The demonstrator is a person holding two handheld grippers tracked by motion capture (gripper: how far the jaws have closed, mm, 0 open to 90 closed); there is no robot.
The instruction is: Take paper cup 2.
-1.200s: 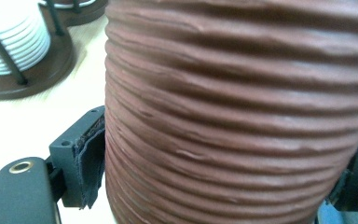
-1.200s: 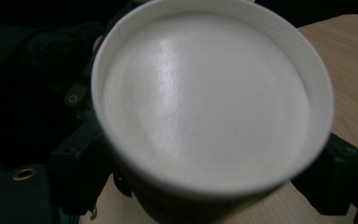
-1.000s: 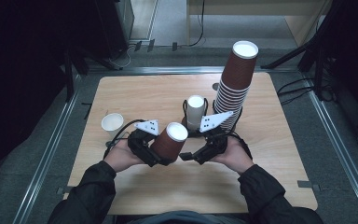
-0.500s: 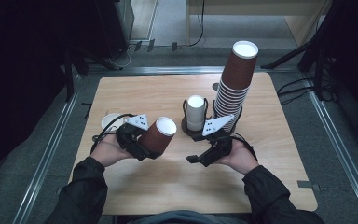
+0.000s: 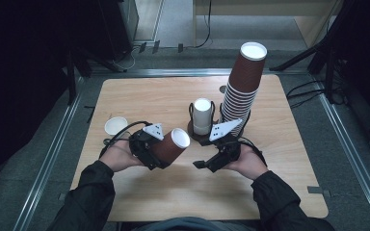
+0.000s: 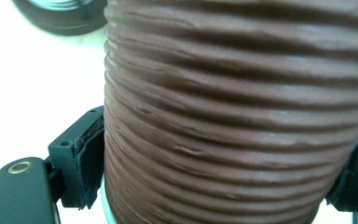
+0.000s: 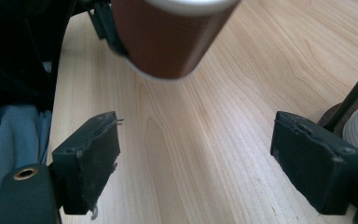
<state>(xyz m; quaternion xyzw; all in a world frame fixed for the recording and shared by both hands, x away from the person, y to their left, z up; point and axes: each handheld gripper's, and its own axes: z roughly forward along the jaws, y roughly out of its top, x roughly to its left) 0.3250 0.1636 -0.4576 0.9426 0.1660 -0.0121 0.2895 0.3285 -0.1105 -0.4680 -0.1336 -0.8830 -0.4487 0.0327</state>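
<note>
Left gripper [image 5: 150, 153] pinches tilted brown cup [image 5: 171, 147], mouth toward spread right gripper [image 5: 211, 163].

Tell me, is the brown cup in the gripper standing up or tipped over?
Tipped. The brown cup, clamped in the left gripper, leans sideways above the table.

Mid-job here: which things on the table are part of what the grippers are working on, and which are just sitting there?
In the job:
- brown ribbed cup, clamped in the left hand-held gripper
- right hand-held gripper, jaws open, near it
- tall stack of brown cups, likely the source

Just sitting:
- small white cup at the left
- white cup in the black wire holder
</note>
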